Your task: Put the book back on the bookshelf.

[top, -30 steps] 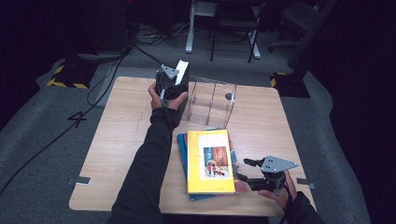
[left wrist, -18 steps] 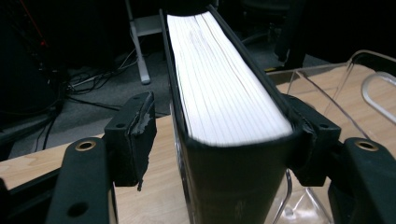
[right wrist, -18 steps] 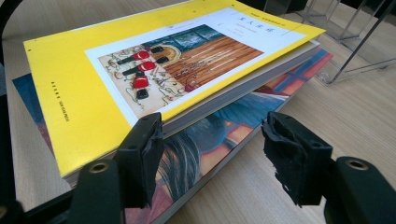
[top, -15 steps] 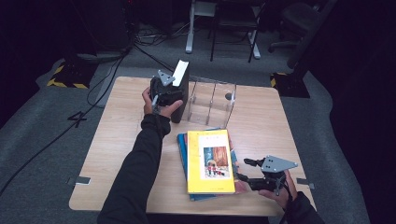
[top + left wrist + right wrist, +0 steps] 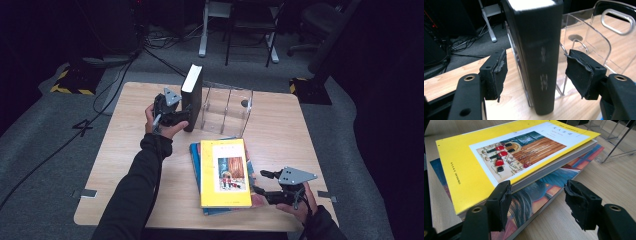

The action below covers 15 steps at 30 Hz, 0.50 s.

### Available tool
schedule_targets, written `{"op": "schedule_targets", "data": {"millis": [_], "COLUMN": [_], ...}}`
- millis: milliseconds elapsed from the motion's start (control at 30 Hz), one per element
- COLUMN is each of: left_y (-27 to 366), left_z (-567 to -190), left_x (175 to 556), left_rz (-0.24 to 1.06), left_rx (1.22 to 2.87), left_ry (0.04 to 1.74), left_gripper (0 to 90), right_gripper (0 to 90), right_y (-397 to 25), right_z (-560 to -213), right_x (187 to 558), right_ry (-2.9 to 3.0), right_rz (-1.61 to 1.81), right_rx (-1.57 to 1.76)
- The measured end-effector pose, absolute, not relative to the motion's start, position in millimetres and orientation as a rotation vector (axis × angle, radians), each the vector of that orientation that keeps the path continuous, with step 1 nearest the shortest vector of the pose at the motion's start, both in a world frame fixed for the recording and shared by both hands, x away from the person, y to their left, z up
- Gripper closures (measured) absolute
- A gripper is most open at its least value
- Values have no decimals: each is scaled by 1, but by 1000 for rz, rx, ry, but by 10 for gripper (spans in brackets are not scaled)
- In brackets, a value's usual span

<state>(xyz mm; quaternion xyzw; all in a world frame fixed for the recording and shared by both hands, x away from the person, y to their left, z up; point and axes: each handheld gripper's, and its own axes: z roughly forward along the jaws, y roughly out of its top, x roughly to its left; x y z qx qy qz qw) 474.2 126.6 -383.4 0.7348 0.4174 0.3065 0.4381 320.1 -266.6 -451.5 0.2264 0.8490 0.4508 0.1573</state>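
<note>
Nearest the person, the right gripper (image 5: pixel 264 186) sits low at the front right of the table (image 5: pixel 125 165), its jaws spread wide and holding nothing. In the right gripper view those jaws straddle the near corner of the book stack: the yellow book (image 5: pixel 506 157) lies flat on top of a larger blue book (image 5: pixel 541 192), and the left pad is just beside the yellow book's edge, the right pad over bare wood. From the high view, the yellow book (image 5: pixel 225 172) covers most of the blue book (image 5: pixel 194 160), both flat at the table's front centre.

Further back, the left gripper (image 5: pixel 184 116) is at the black book (image 5: pixel 192 97), which stands upright on its end, right against the left wall of the clear acrylic rack (image 5: pixel 227 107). In the left gripper view the black book's (image 5: pixel 536 55) spine rises between the jaws, and there's daylight on both sides: pads apart, not pinching. The rack (image 5: pixel 599 35) stands beside it at right.
</note>
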Motion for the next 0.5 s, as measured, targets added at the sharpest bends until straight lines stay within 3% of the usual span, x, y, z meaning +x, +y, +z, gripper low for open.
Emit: {"op": "schedule_targets", "data": {"millis": [500], "left_y": [146], "left_z": [-414], "left_x": [432], "left_rz": [697], "left_rx": [1982], "left_ry": [945], "left_gripper": [325], "right_gripper": [384], "right_y": [-263], "right_z": [-453], "right_x": [320], "right_ry": [2438], "right_rz": [1276], "right_rx": [649]}}
